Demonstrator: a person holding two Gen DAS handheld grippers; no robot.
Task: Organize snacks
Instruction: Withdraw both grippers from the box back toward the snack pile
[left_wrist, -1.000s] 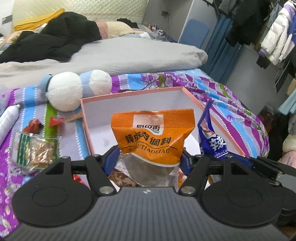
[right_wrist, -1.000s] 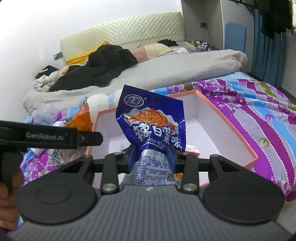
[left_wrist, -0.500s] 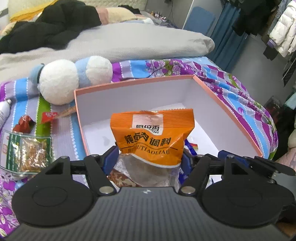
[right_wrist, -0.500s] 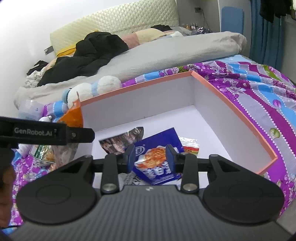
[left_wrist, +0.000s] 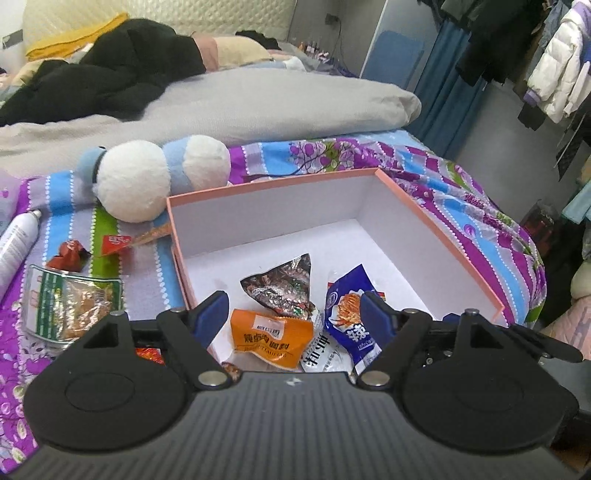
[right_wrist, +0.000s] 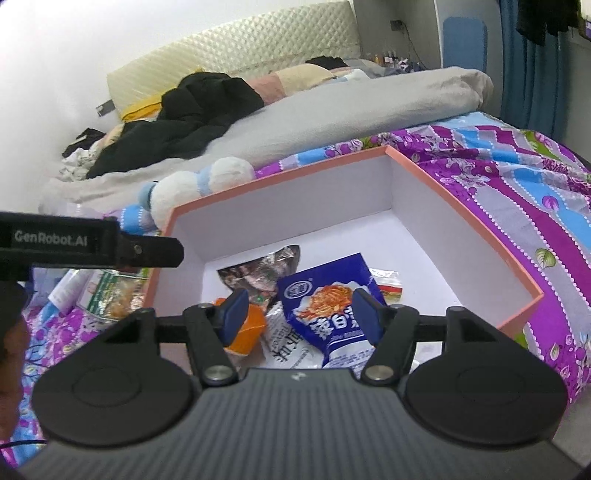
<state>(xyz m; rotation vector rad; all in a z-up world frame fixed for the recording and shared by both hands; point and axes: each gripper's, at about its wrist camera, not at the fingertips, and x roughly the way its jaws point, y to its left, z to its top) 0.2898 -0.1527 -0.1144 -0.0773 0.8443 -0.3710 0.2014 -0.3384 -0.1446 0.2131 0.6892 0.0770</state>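
In the left wrist view, the left tool (left_wrist: 293, 314) at lower centre is opening with its pads clear of the orange packet (left_wrist: 271, 338), which lies in the pink box (left_wrist: 439, 232) beside a silver packet (left_wrist: 282, 284) and the blue packet (left_wrist: 351, 321). In the right wrist view, the right tool (right_wrist: 301, 314) is also opening, its pads flanking but not pressing the blue packet (right_wrist: 328, 306) on the box (right_wrist: 461, 221) floor at centre frame.
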